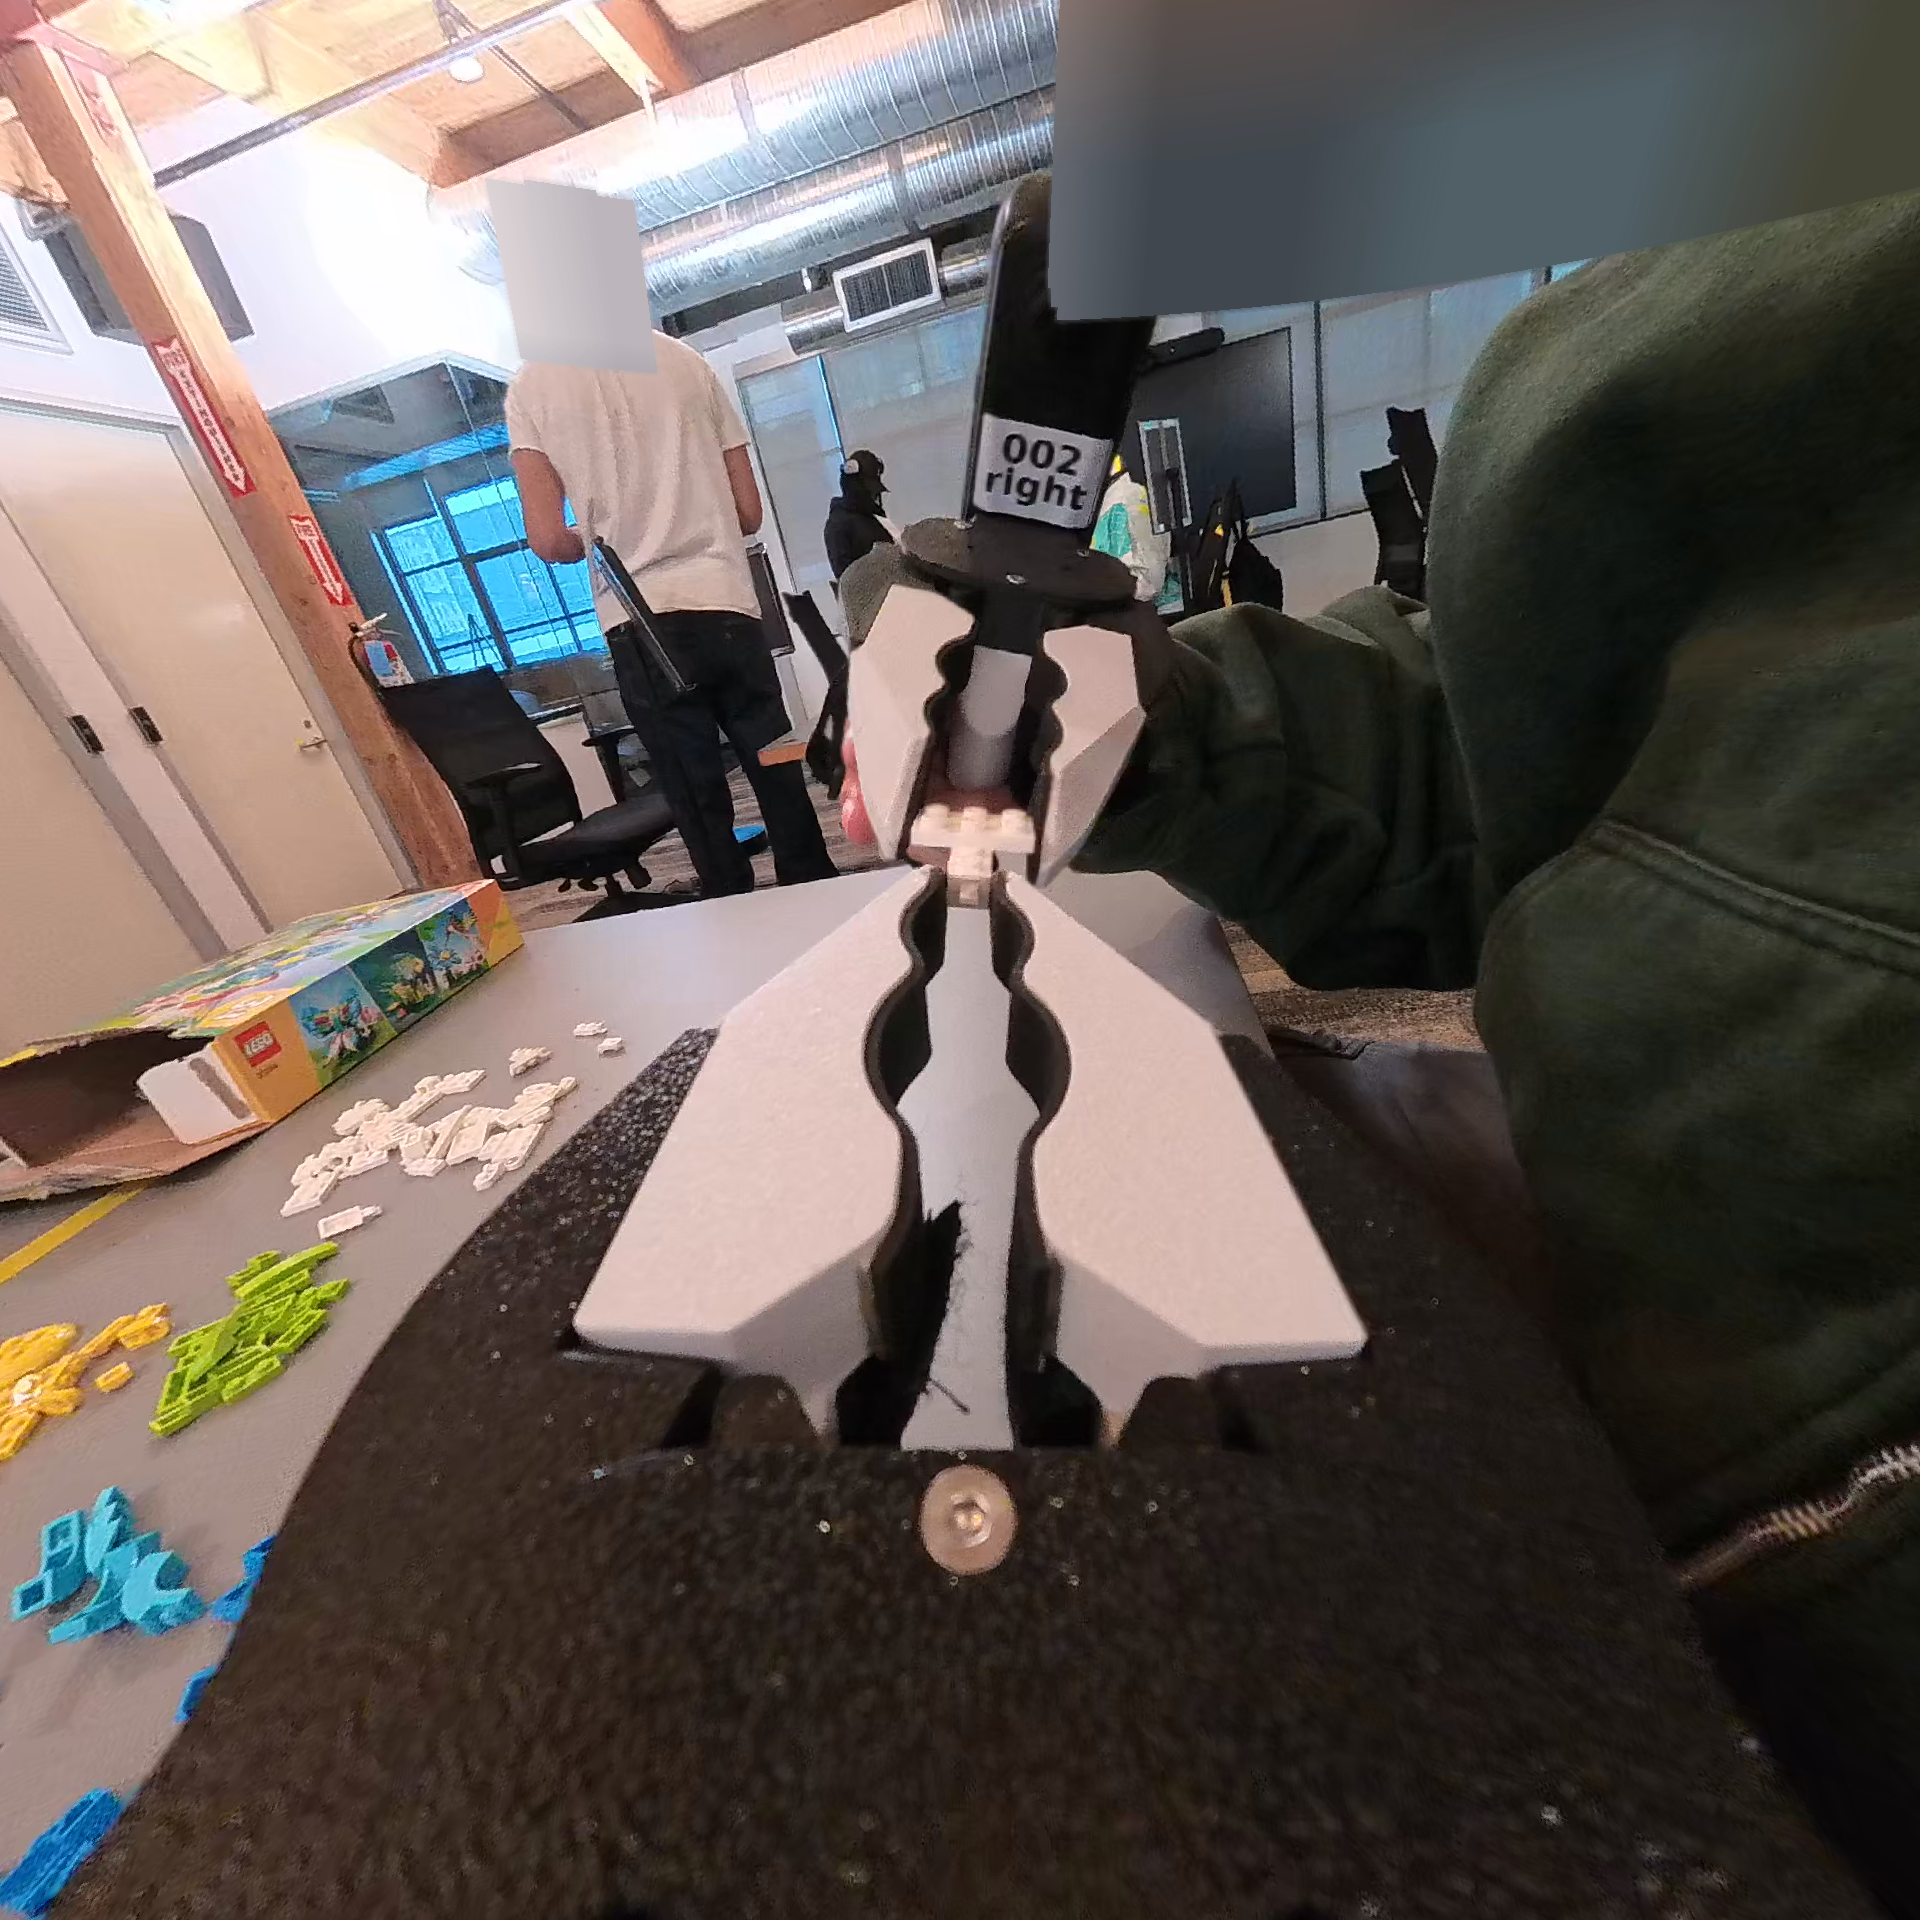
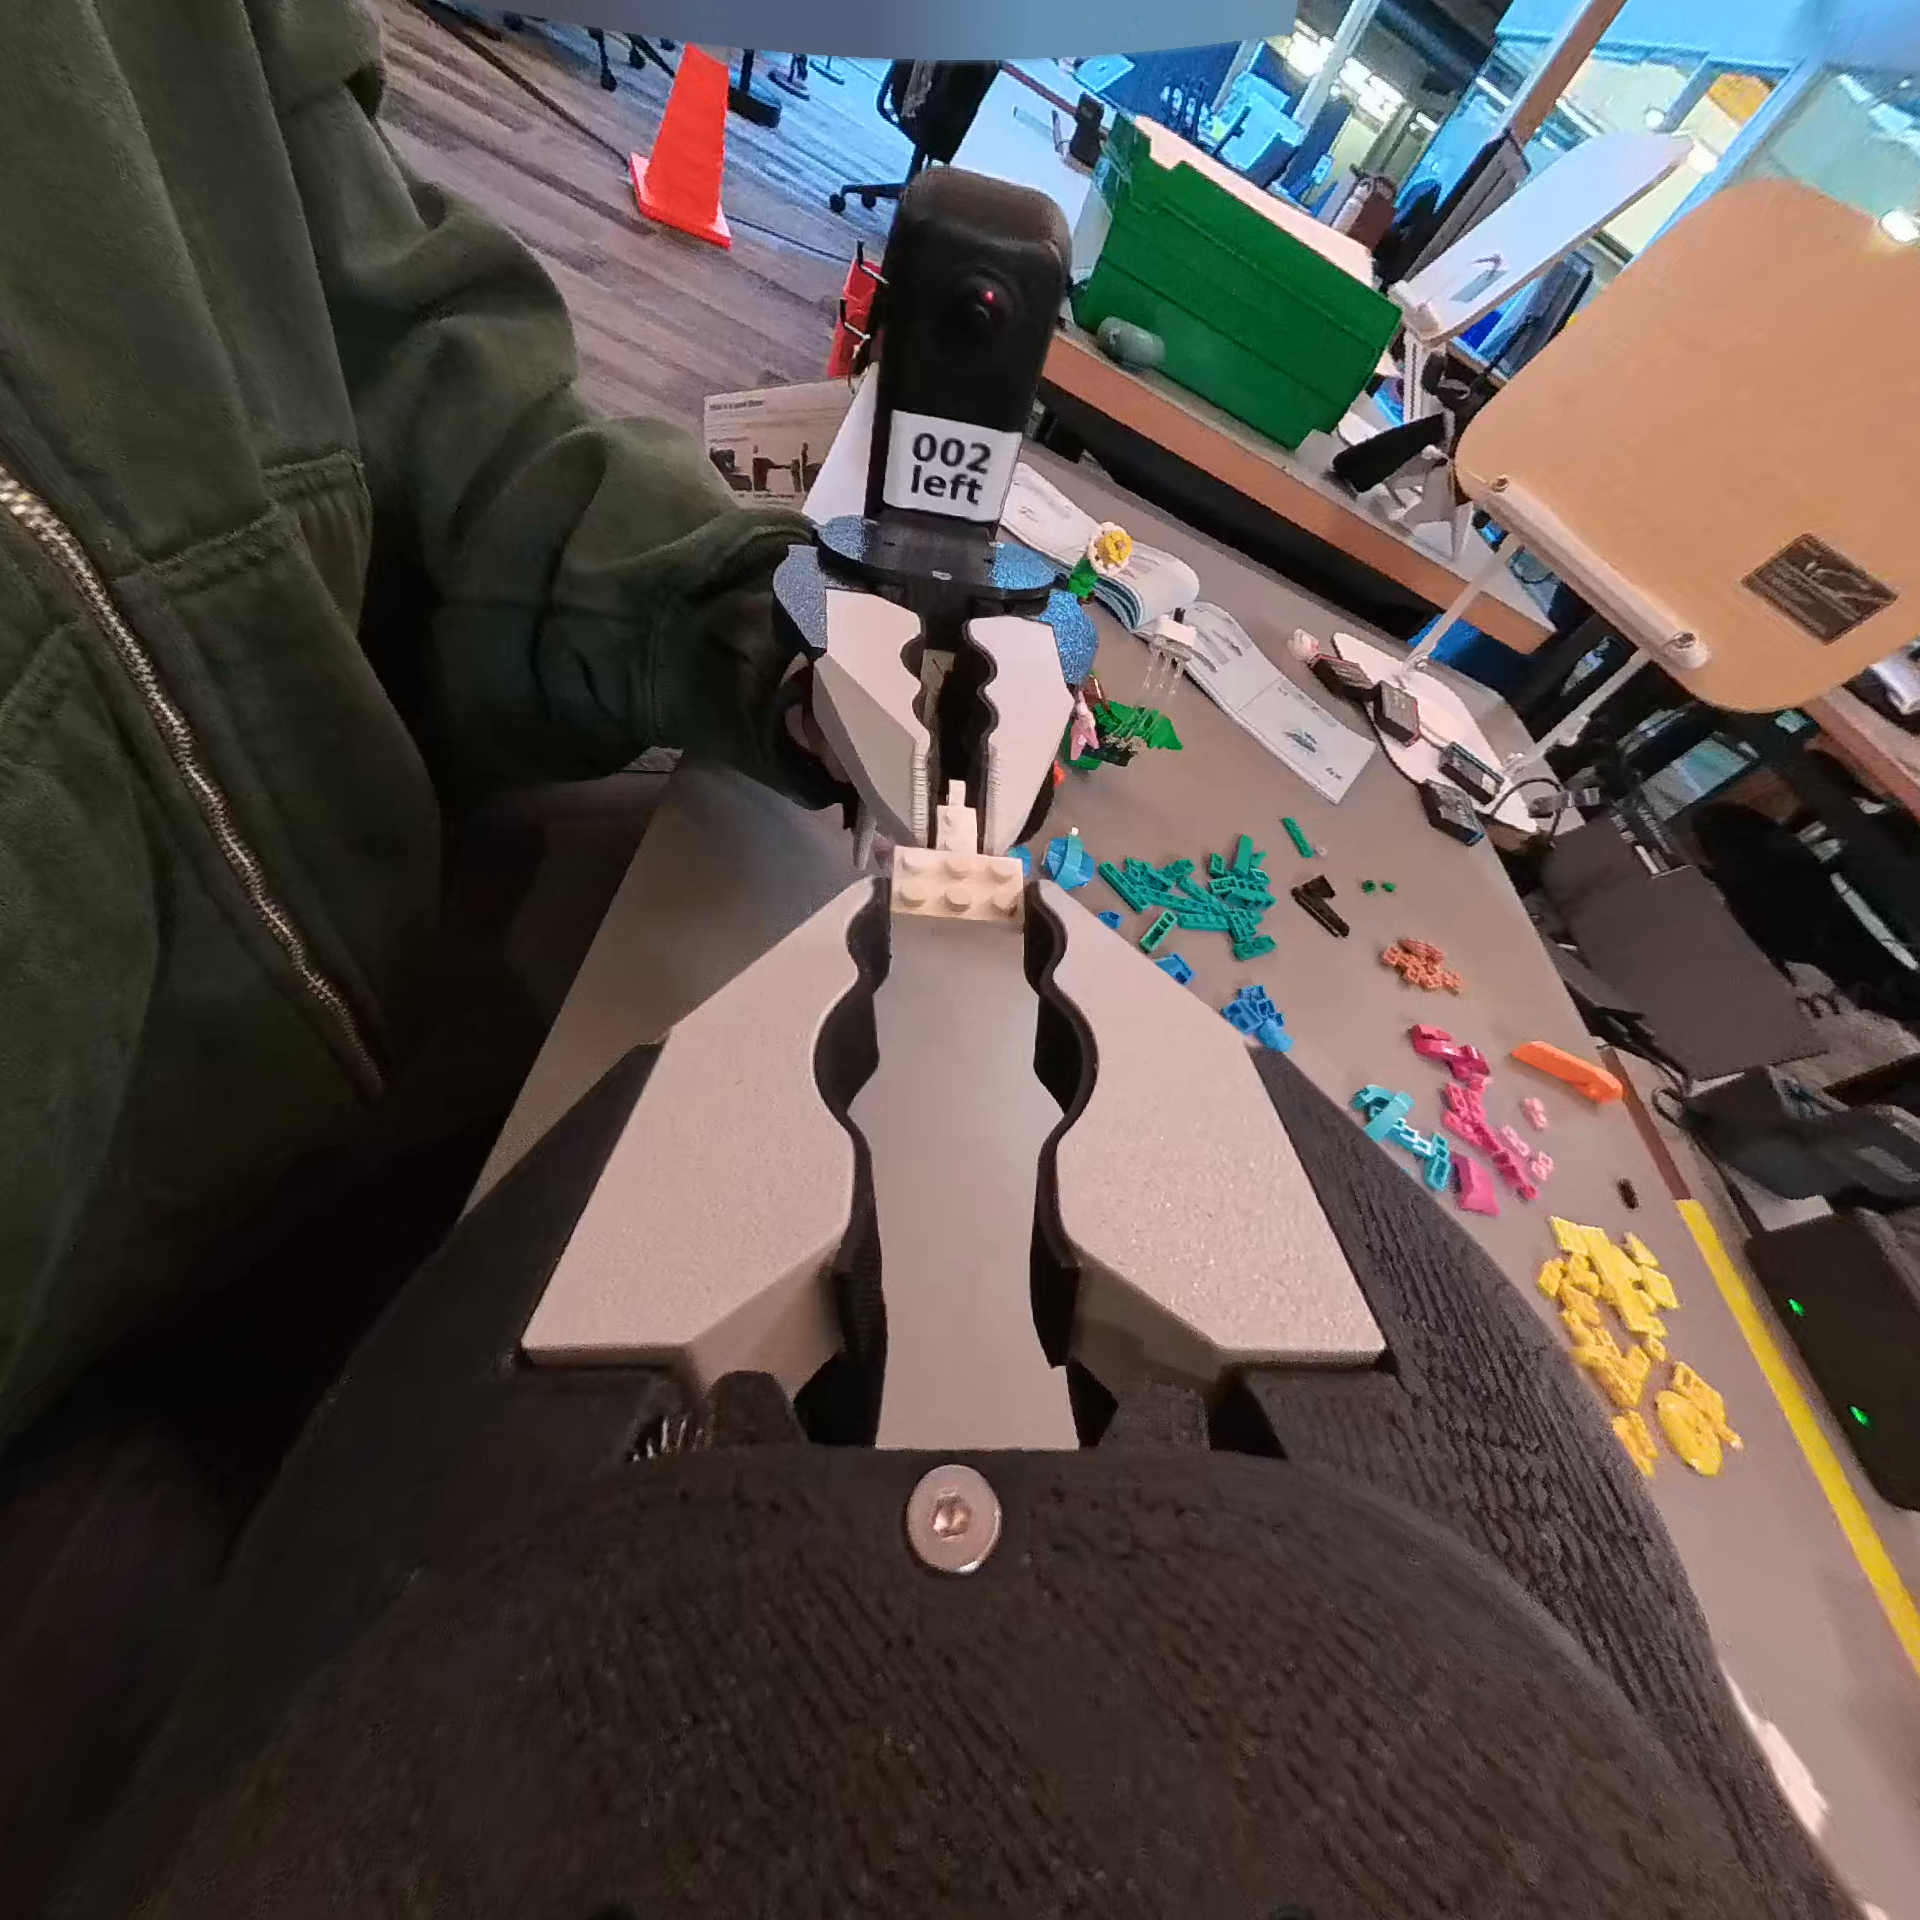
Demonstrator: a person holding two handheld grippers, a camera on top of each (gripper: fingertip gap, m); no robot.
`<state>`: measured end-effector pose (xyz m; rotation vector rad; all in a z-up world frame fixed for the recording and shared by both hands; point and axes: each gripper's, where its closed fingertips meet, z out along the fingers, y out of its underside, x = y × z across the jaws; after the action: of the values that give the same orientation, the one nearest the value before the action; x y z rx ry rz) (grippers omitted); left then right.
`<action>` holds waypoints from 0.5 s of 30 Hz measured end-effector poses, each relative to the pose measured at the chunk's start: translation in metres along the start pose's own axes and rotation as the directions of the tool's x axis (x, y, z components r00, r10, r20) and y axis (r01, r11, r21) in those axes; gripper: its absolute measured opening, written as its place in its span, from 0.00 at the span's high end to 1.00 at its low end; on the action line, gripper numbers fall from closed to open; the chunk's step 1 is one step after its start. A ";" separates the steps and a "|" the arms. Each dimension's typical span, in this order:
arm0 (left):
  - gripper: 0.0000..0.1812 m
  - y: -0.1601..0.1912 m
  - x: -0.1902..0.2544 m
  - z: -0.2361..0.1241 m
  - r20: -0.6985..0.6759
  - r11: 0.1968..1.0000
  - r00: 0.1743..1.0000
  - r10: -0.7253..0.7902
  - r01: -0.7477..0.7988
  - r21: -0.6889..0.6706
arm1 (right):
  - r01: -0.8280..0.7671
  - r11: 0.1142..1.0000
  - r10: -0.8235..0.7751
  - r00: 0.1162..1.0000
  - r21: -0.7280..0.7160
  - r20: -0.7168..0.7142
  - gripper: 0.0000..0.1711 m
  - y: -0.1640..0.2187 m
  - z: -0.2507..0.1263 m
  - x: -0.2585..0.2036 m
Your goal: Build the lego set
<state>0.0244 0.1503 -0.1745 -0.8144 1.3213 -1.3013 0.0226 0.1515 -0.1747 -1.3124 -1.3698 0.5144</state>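
Note:
My two grippers face each other tip to tip above the grey table (image 1: 644, 966), in front of a person in a green hoodie. My left gripper (image 1: 964, 896) is shut on a small white piece (image 1: 969, 868). My right gripper (image 2: 956, 906) is shut on a wider white studded brick (image 2: 956, 883). The small piece meets the middle of the brick; whether they are joined I cannot tell. The right gripper (image 1: 975, 836) also shows across in the left wrist view, and the left gripper (image 2: 954, 831) in the right wrist view.
Sorted piles lie on the table: white (image 1: 436, 1127), lime (image 1: 249, 1340), yellow (image 2: 1631, 1340), blue (image 1: 104, 1579), teal (image 2: 1195, 894), pink (image 2: 1475, 1122). A set box (image 1: 312, 1018) lies far left. A booklet (image 2: 1247, 675) and a small green model (image 2: 1127, 727) lie beyond. Yellow tape (image 2: 1808, 1444) marks the edge. Less than 4 cm separates the two grippers' tips.

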 end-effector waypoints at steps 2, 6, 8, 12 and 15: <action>0.97 0.000 0.001 0.001 -0.009 0.999 0.999 -0.038 0.038 0.004 | -0.001 1.000 0.001 1.000 0.003 0.008 0.86 -0.001 -0.001 -0.001; 0.92 0.005 -0.003 0.003 -0.003 0.989 0.989 -0.146 0.146 -0.017 | 0.009 0.999 -0.009 1.000 -0.031 0.010 0.86 0.006 -0.004 0.001; 0.92 0.007 -0.001 0.003 -0.012 0.989 0.990 -0.143 0.142 -0.031 | 0.008 0.999 -0.007 1.000 -0.035 0.017 0.86 0.006 -0.006 0.000; 0.97 0.007 0.003 0.003 -0.041 0.993 0.992 -0.116 0.115 -0.041 | 0.005 0.999 -0.004 0.999 -0.039 0.041 0.86 0.006 -0.007 -0.003; 0.97 0.007 0.005 0.003 -0.048 0.994 0.994 -0.101 0.099 -0.047 | -0.003 0.999 0.005 0.999 -0.046 0.052 0.86 0.008 -0.007 -0.005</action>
<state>0.0272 0.1465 -0.1819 -0.8941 1.3680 -1.3830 0.0304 0.1470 -0.1815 -1.3477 -1.4299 0.5258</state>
